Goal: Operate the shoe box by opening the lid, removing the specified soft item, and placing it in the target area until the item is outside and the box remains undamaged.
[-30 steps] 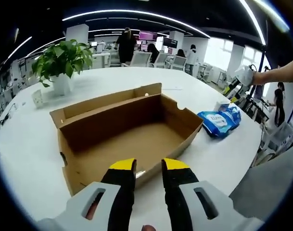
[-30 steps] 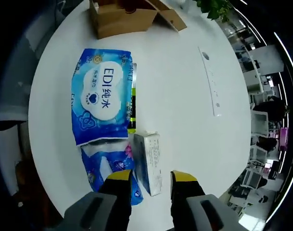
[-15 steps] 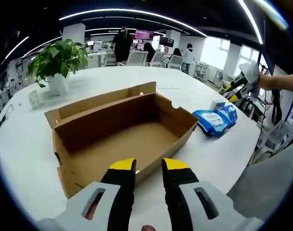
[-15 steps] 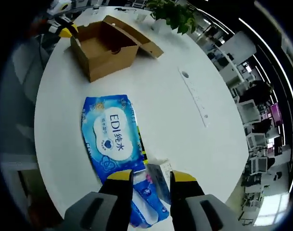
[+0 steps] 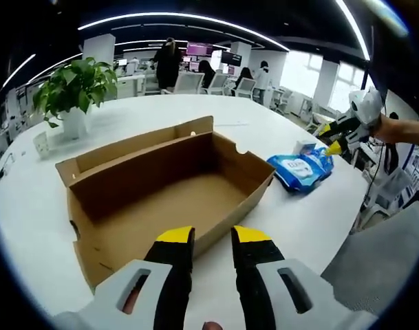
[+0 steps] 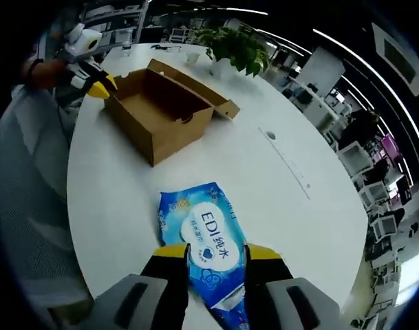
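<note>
Over the last second the right gripper [image 6: 215, 256] has pulled up and back from the table [image 6: 264, 179]: where its view looked straight down on the blue wipes pack [image 6: 203, 237] and a small white carton beside it, it now takes in the whole scene, with the pack lying flat on the table just ahead of its jaws and the open shoe box [image 6: 161, 110] well apart at 11 o'clock. The jaws stand spread with nothing between them; the pack sits beyond them, not pinched. In the left gripper view the left gripper [image 5: 212, 237] has barely shifted, hovering just short of the box's near wall with its jaws spread and empty. The shoe box [image 5: 161, 189] is open, its lid folded back flat behind it, and its inside looks bare cardboard. The wipes pack [image 5: 298, 168] rests on the table at 3 o'clock of the box, clear of it, and the right gripper [image 5: 336, 137], held in a person's hand, shows past it at 2 o'clock in that view. A potted plant [image 5: 71, 89] stands at 10 o'clock. By the look of it the soft item is out and released, and the box shows no crushing or tears, so the task seems essentially finished, with only the withdrawal of both hands left.
</note>
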Tool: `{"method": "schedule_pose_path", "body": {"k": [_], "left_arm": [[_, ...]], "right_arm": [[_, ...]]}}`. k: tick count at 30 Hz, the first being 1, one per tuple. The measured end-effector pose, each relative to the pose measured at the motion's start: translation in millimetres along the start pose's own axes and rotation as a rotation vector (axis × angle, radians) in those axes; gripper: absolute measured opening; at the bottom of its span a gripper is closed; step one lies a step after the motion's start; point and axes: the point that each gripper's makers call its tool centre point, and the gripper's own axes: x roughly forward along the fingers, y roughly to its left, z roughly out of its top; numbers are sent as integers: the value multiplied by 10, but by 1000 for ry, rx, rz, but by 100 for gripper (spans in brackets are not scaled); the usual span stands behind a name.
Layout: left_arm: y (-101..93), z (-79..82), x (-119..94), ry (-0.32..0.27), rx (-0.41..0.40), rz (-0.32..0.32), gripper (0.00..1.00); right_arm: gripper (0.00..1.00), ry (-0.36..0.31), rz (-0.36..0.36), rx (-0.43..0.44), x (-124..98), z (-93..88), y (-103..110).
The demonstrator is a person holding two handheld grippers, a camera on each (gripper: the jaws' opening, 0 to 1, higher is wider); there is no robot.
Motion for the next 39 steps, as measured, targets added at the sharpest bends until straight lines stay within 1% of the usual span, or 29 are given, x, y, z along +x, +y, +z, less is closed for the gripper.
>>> {"method": "schedule_pose_path", "body": {"k": [7, 13, 17, 25, 28, 33, 34, 37, 39], "left_arm": [[-18, 0, 2, 2, 3, -5, 21], [-24, 0, -1, 0, -4, -6, 21], [-28, 5, 0, -1, -5, -7, 21], [-54, 23, -5, -4, -8, -16, 21], [-66, 24, -6, -1, -3, -22, 21], [-38, 49, -23, -2, 13, -25, 21], [-28, 52, -21, -2, 14, -24, 21], [4, 45, -3, 8, 38, -26, 21], [21, 49, -5, 9, 38, -28, 21]], "right_arm": [[27, -77, 20, 77, 55, 199, 247], [28, -159, 28, 128, 85, 467, 458], [28, -205, 35, 180, 118, 601, 582], [30, -253, 49, 266, 167, 708, 757], [31, -287, 45, 323, 167, 764, 802], [32, -298, 50, 347, 202, 803, 935], [32, -302, 55, 364, 206, 814, 965], [32, -315, 52, 386, 209, 835, 1005], [32, -316, 53, 396, 215, 833, 1030]]}}
